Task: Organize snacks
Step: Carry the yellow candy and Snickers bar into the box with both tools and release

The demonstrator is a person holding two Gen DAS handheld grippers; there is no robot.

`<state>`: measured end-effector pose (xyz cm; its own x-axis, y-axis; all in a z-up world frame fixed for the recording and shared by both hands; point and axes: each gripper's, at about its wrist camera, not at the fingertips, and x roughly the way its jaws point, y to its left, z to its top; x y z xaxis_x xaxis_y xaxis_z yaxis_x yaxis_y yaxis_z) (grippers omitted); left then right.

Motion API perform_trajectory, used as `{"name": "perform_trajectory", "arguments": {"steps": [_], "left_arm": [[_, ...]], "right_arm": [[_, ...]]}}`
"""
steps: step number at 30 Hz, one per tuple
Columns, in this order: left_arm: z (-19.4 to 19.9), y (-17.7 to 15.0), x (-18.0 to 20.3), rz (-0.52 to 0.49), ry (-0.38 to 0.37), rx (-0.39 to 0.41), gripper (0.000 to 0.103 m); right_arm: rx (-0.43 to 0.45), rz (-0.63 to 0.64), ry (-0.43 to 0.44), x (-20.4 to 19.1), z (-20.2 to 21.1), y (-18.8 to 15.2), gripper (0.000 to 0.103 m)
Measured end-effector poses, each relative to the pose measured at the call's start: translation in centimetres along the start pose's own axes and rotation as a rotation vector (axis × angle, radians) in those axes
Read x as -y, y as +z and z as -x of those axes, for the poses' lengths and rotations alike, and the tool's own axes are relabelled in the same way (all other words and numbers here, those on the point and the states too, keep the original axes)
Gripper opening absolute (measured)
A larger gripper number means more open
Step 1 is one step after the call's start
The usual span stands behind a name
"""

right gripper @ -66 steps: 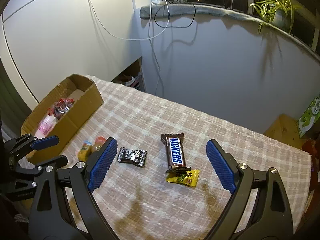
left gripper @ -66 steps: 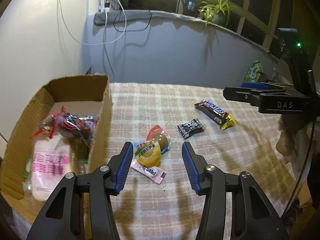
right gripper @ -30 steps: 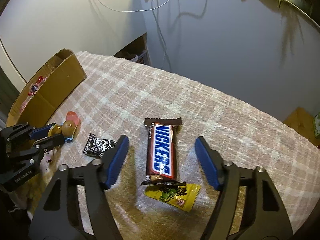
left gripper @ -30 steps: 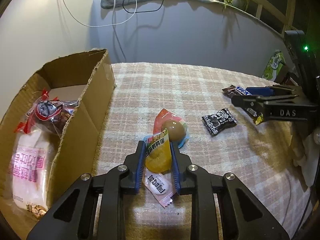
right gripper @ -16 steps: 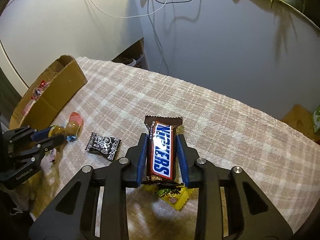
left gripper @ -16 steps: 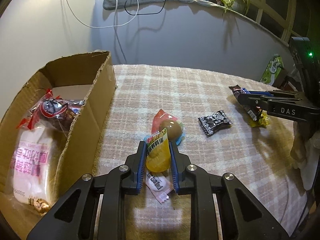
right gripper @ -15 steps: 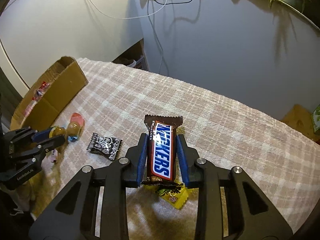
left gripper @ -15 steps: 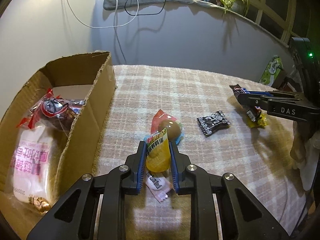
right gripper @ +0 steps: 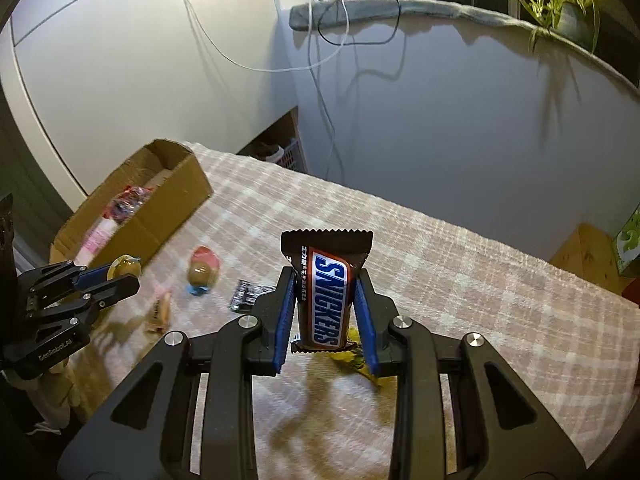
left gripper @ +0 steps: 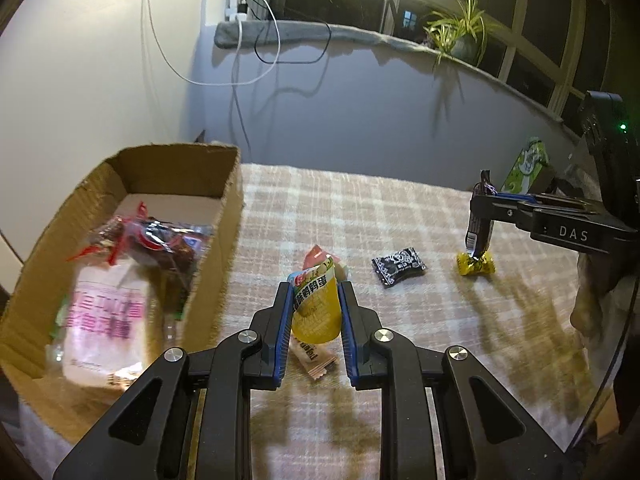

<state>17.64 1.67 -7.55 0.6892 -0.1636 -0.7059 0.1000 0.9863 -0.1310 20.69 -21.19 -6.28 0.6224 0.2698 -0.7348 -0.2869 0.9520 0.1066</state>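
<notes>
Snickers bar (right gripper: pixel 326 300) sits clamped between the pads of the right gripper (right gripper: pixel 325 312), which has just been closing: a second ago its jaws stood wide either side of the bar as it lay flat on the cloth, and now they pinch it by its long edges. The bar is clear of the table (right gripper: pixel 500 312) and stands up on end in the right wrist view; in the left wrist view it hangs from the jaws above a yellow candy (left gripper: pixel 476 267) left on the cloth.

The left gripper (left gripper: pixel 316 312) is narrow as well, pressed on a yellow pouch (left gripper: pixel 316 304), as it was a second ago. The change here is height: the pouch was down among its neighbours then, and now it is raised off the cloth. A small pink sachet (left gripper: pixel 314 360) that lay under it shows on the cloth below the jaws, and a red-topped egg snack (right gripper: pixel 203 270) lies just beyond.

Further out, a black packet (left gripper: pixel 399 266) lies between the two grippers' spots. The box (left gripper: pixel 224 216) stands at the table's left edge, open-topped, already holding a pink-lettered bag (left gripper: pixel 106 312) and a red-wrapped pack (left gripper: pixel 156 240).

So both picks look done and both loads are airborne. What remains, I judge, is the carry over to the box and the drop; four loose snacks would then still wait on the cloth.
</notes>
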Motion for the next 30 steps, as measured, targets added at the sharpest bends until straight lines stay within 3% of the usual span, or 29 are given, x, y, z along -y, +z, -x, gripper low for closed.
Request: {"name": "perform_trajectory", "arguments": {"steps": [14,30], "left_arm": [[4.1,0.4,-5.2,0.051,0.041,0.077,0.021],[4.5,3.5,-12.3,0.11,0.099,0.124,0.021]], "right_arm": [[0.049,0.09,0.035,-7.5,2.1,2.6,0.03],[0.047,0.148,0.095,-15.7,-1.7,6.3,0.03]]}}
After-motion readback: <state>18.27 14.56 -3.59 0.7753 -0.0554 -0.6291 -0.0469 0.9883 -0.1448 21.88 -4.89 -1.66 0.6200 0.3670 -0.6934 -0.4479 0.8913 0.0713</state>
